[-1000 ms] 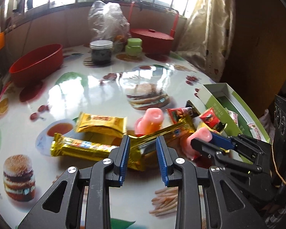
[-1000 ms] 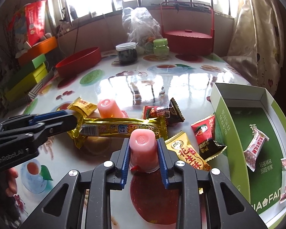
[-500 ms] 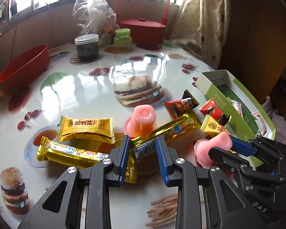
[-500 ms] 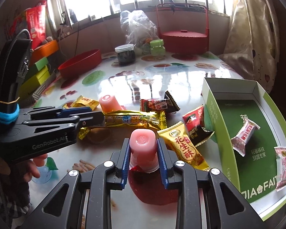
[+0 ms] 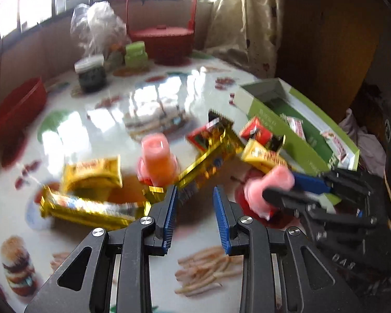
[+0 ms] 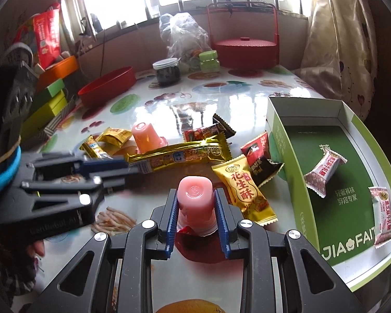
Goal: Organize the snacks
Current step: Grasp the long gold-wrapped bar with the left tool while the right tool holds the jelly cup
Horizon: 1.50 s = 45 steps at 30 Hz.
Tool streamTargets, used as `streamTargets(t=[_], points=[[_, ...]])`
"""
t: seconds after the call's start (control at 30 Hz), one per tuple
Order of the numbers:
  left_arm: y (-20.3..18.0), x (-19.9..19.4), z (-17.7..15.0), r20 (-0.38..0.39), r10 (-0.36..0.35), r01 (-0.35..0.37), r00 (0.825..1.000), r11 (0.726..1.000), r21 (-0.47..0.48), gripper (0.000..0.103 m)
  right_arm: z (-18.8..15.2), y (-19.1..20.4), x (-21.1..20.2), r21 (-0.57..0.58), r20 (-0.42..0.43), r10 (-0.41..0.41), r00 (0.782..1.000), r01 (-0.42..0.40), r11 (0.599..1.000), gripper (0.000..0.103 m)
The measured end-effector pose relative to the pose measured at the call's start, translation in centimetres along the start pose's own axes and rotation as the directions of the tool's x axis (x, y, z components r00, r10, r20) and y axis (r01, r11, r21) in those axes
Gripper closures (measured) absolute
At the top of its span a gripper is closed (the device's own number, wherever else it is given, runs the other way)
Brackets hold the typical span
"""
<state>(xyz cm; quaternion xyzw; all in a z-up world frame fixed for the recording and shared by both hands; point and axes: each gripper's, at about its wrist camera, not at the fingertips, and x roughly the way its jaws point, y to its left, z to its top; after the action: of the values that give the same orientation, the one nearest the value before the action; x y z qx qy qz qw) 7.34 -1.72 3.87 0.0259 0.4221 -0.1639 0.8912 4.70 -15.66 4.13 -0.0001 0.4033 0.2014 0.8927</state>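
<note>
My right gripper (image 6: 195, 203) is shut on a pink jelly cup (image 6: 195, 200) and holds it just above the table; it also shows in the left wrist view (image 5: 268, 185). My left gripper (image 5: 194, 208) is open, its jaws either side of the near end of a long gold snack bar (image 5: 206, 161), which also shows in the right wrist view (image 6: 179, 154). A second pink jelly cup (image 5: 157, 156) stands behind the bar. A green-and-white box (image 6: 325, 180) at the right holds two wrapped candies (image 6: 324, 172).
Loose snacks lie around: a yellow peanut packet (image 6: 243, 190), red-black packets (image 6: 258, 154), another gold bar (image 5: 86, 208), a small yellow packet (image 5: 91, 168). At the back stand a red bowl (image 6: 107, 86), a dark jar (image 6: 166, 71), a green jar (image 6: 208, 61), a red basket (image 6: 245, 49).
My right gripper has lifted the pink jelly cup slightly and drifted toward the box. My left gripper has moved back along the gold bar toward its near end, the view blurring.
</note>
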Motion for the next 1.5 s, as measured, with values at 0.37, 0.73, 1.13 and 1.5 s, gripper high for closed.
streamTargets(t=[0.37, 0.73, 1.13, 1.5], points=[[-1.9, 3.1, 2.6, -0.049, 0.026, -0.018, 0.998, 0.987, 0.163, 0.073, -0.4, -0.5, -0.2, 0.015, -0.003, 0.003, 1.000, -0.003, 1.000, 0.077], [-2.9, 5.2, 2.9, -0.112, 0.027, -0.003, 0.993, 0.979, 0.203, 0.051, -0.5, -1.0, -0.3, 0.024, -0.002, 0.007, 1.000, -0.007, 1.000, 0.077], [-2.5, 6.1, 2.6, -0.134, 0.021, 0.002, 0.991, 0.985, 0.170, 0.051, -0.4, -1.1, -0.2, 0.028, -0.001, 0.006, 1.000, -0.006, 1.000, 0.077], [-2.4, 5.9, 2.6, -0.125, 0.009, 0.011, 0.992, 0.987, 0.160, 0.069, -0.4, -1.1, -0.3, 0.029, -0.001, 0.007, 1.000, -0.007, 1.000, 0.077]])
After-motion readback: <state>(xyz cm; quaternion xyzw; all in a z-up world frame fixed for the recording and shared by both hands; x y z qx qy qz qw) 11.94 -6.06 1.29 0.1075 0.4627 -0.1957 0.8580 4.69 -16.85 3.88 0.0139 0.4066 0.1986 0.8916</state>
